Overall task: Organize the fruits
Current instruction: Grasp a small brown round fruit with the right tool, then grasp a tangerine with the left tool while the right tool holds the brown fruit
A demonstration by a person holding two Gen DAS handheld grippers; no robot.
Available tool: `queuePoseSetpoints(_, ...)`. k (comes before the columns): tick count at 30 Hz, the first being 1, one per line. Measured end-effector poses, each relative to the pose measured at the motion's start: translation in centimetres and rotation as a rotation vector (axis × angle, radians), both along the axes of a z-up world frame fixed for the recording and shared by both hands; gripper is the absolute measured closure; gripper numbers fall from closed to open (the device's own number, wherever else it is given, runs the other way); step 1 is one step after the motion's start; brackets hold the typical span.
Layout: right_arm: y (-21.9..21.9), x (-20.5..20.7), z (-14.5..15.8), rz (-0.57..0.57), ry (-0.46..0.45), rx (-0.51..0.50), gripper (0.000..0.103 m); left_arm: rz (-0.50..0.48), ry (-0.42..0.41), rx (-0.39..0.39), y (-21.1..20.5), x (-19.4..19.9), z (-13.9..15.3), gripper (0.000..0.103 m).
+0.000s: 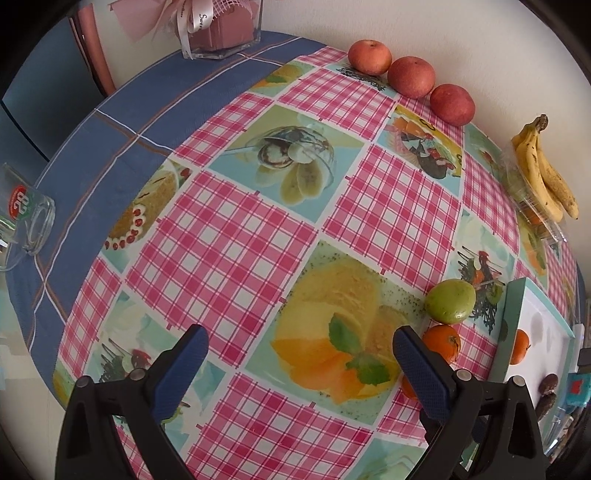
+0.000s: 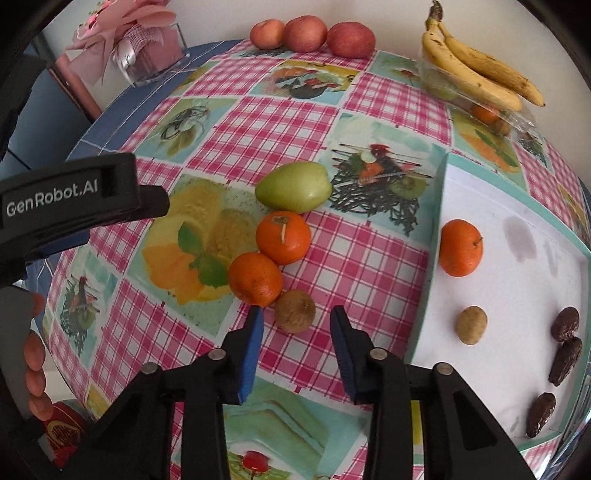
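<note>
My right gripper [image 2: 297, 316] points down at a small brown fruit [image 2: 294, 311], which sits between its blue fingertips; a gap shows on each side, so the pads are not pressing. Touching that fruit are two oranges [image 2: 255, 279] [image 2: 283, 237], with a green fruit [image 2: 293, 186] behind them. To the right, the white tray [image 2: 517, 258] holds an orange [image 2: 460, 247], a small brown fruit [image 2: 471, 324] and several dates [image 2: 565, 325]. My left gripper [image 1: 299, 354] hangs open over the printed tablecloth, holding nothing, left of the green fruit [image 1: 450, 301].
Three red apples [image 2: 306, 33] line the wall at the back. Bananas [image 2: 476, 74] lie on a clear plastic box [image 2: 491, 114] at the back right. A glass mug [image 1: 26, 218] and a glass vase with pink ribbon [image 1: 221, 29] stand at the left.
</note>
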State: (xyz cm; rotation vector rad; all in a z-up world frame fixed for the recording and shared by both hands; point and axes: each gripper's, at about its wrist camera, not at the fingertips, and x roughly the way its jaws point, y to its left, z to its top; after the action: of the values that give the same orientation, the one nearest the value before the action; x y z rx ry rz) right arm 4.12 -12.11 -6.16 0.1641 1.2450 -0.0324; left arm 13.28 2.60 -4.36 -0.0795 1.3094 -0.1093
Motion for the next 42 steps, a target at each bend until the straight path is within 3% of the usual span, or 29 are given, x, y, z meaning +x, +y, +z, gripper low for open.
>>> queuePoseSetpoints(9, 0.4, 0.7, -0.7, 0.021, 0.011, -0.033, 0.078, 0.011, 0.009, -0.028, 0.0, -0.1, 0.0, 0.002)
queuePoseSetpoints(23, -1.3, -0.6, 1.2, -0.023, -0.040, -0.038, 0.080, -0.085, 0.007, -0.061, -2.3, -0.9, 0.8, 0.002)
queuePoseSetpoints(26, -2.4, -0.9, 1.6, -0.048, -0.048, -0.019, 0.080, -0.100, 0.009, -0.067, -2.7, -1.0, 0.9, 0.008)
queuePoseSetpoints(32, -4.1, -1.7, 2.9, -0.094, -0.088, 0.013, 0.080, -0.137, 0.027, -0.089, -3.5, -1.2, 0.6, 0.010)
queuePoseSetpoints(38, -6.0, -2.6, 4.1, -0.138, -0.126, 0.022, 0.080, -0.207, 0.063, -0.134, -5.2, -1.9, 0.1, 0.021)
queuePoseSetpoints(42, -7.5, -3.1, 4.5, -0.180, -0.141, 0.040, 0.080, -0.248, 0.090, -0.140, -6.3, -2.5, -0.4, 0.036)
